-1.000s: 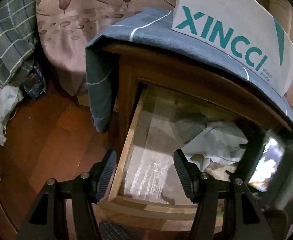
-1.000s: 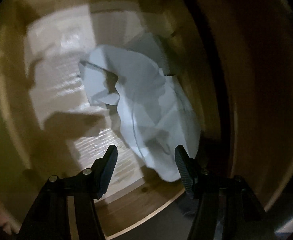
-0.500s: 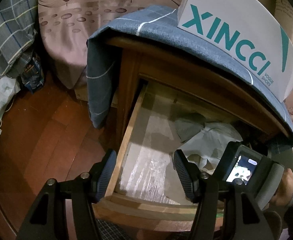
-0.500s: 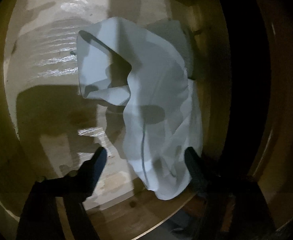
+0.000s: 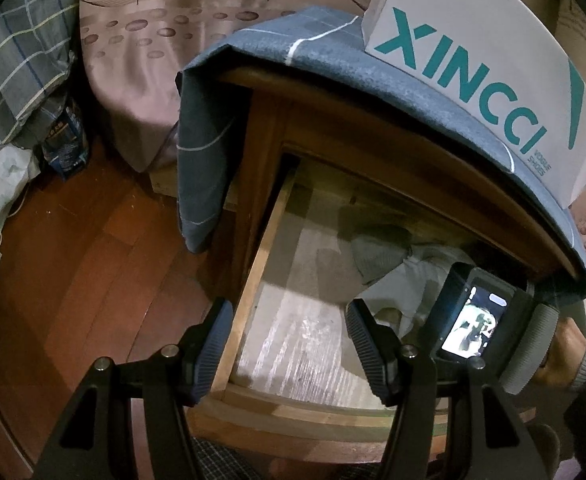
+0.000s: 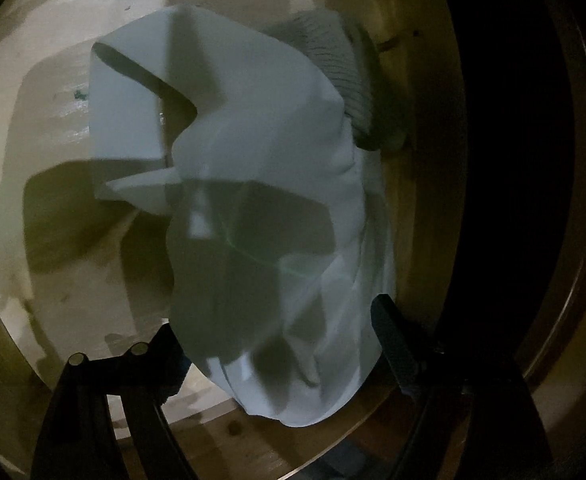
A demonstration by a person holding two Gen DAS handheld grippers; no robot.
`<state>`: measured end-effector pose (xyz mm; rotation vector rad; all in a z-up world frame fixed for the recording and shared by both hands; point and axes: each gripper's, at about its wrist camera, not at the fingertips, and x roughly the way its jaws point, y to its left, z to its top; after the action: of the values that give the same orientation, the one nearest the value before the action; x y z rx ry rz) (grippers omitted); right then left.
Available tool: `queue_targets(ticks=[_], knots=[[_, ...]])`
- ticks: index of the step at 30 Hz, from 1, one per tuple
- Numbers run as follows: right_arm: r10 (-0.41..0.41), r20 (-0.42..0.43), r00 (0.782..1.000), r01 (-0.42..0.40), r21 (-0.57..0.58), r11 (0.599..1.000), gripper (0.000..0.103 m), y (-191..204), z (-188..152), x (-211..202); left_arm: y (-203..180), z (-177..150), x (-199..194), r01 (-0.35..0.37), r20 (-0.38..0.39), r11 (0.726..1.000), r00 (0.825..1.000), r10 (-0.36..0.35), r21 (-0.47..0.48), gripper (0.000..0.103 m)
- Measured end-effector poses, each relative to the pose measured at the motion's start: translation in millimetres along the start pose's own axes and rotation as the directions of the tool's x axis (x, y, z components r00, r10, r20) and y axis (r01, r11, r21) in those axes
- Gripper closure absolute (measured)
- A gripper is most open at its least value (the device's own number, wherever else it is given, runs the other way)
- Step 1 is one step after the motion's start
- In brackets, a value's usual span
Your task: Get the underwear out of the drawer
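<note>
The pale crumpled underwear [image 6: 261, 184] lies in the right part of the open wooden drawer [image 5: 253, 292] and also shows in the left wrist view [image 5: 405, 284]. My right gripper [image 6: 281, 352] is down inside the drawer, open, with the near end of the underwear between its fingers; the left finger is partly hidden behind the cloth. I see no pinch in the fabric. The right gripper's lit screen [image 5: 473, 320] shows in the left wrist view. My left gripper [image 5: 289, 344] hovers open above the drawer's front left corner, holding nothing.
A grey ribbed knit piece [image 6: 333, 64] lies behind the underwear against the drawer's back. The nightstand top carries a blue cloth [image 5: 213, 120] and a white shoe box [image 5: 473, 40]. A patterned bed sheet [image 5: 153, 40], plaid fabric [image 5: 17, 48] and wooden floor [image 5: 73, 260] lie to the left.
My right gripper has sunk deeper into the drawer and its jaws have widened, so the underwear's near end now sits between the fingers. The left gripper has stayed put.
</note>
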<state>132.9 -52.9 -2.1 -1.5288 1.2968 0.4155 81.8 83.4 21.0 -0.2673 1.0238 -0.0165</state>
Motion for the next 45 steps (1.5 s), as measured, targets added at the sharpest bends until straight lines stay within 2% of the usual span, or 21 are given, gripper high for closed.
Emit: queue_targets(ticks=[11,12,13,14,16,17,21,24,26,28,29,30,31,32,34,35,38,43,45], knots=[[0.043,0.086,0.995,-0.038,-0.057,0.998,0.026,-2.7,-27.0,9.2,-0.7,0.1,2.4,0.0,-0.004,1.0,1.0,0.0,-0.003,0.042],[0.032,0.092,0.995,-0.028,-0.053,0.998,0.038,-10.0,-25.7,13.3,-0.5,0.1,2.7,0.0,-0.006,1.0,1.0,0.0,-0.003,0.042],[0.024,0.064,0.998,-0.021,-0.047,0.999,0.066,-11.0,-31.8,21.8,-0.6,0.2,3.0,0.0,-0.007,1.0,1.0,0.0,-0.003,0.042],[0.04,0.045,0.998,-0.038,-0.041,0.998,0.073,-9.7,-34.0,27.9,-0.8,0.5,3.1,-0.001,-0.007,1.0,1.0,0.001,-0.002,0.042],[0.015,0.06,0.998,-0.012,-0.041,0.999,0.075,-8.0,-39.0,30.6,-1.1,0.4,3.1,-0.004,-0.005,1.0,1.0,0.004,0.0,0.042],[0.028,0.061,0.998,-0.026,-0.023,0.999,0.076,-9.0,-40.5,30.9,-1.1,0.4,3.6,-0.004,-0.005,1.0,1.0,0.004,0.0,0.042],[0.162,0.076,0.984,-0.168,0.091,0.982,0.079,-21.8,-45.2,26.3,-1.8,-0.1,4.1,-0.006,-0.008,1.0,1.0,0.006,0.002,0.042],[0.341,0.12,0.932,-0.359,0.195,0.913,0.079,-33.1,-53.0,18.2,-1.4,-0.4,3.3,-0.007,-0.004,1.0,1.0,0.007,0.001,0.042],[0.493,0.175,0.852,-0.523,0.266,0.81,0.079,-40.9,-60.5,13.3,-1.0,-0.3,3.7,-0.005,-0.007,1.0,1.0,0.005,-0.003,0.042],[0.592,0.248,0.767,-0.642,0.324,0.695,0.079,-49.8,-68.9,8.4,-0.5,0.0,3.5,-0.003,-0.008,1.0,1.0,0.003,-0.005,0.042],[0.606,0.264,0.75,-0.66,0.349,0.665,0.079,-52.3,-72.5,8.1,-0.3,0.2,3.1,-0.003,-0.007,1.0,1.0,0.003,-0.005,0.042],[0.602,0.262,0.754,-0.655,0.369,0.66,0.077,-53.9,-75.0,8.3,-0.2,0.2,3.1,-0.003,-0.007,1.0,1.0,0.003,-0.006,0.042],[0.541,0.236,0.807,-0.589,0.371,0.718,0.066,-51.7,-76.3,6.5,-0.2,0.2,3.3,-0.002,-0.008,1.0,1.0,0.002,-0.006,0.042],[0.504,0.222,0.835,-0.55,0.36,0.753,0.06,-48.5,-77.0,5.6,-0.2,0.3,3.3,-0.002,-0.009,1.0,1.0,0.002,-0.006,0.042],[0.428,0.175,0.887,-0.462,0.33,0.823,0.042,-40.6,-77.2,9.3,-0.3,0.5,3.0,-0.002,-0.009,1.0,1.0,0.002,-0.005,0.042],[0.408,0.156,0.899,-0.437,0.318,0.841,0.041,-37.3,-77.1,11.9,-0.3,0.5,2.9,-0.002,-0.008,1.0,1.0,0.002,-0.004,0.042],[0.366,0.138,0.92,-0.391,0.296,0.871,0.04,-29.7,-77.5,17.2,-0.7,0.0,3.4,-0.003,-0.008,1.0,1.0,0.003,-0.002,0.042],[0.381,0.15,0.912,-0.409,0.294,0.864,0.042,-13.7,-73.6,30.1,-0.4,0.0,3.6,-0.002,-0.011,1.0,1.0,0.002,-0.003,0.042],[0.381,0.154,0.912,-0.41,0.288,0.865,0.043,-19.6,-61.6,31.9,-0.5,0.0,3.6,-0.002,-0.011,1.0,1.0,0.002,-0.003,0.042]])
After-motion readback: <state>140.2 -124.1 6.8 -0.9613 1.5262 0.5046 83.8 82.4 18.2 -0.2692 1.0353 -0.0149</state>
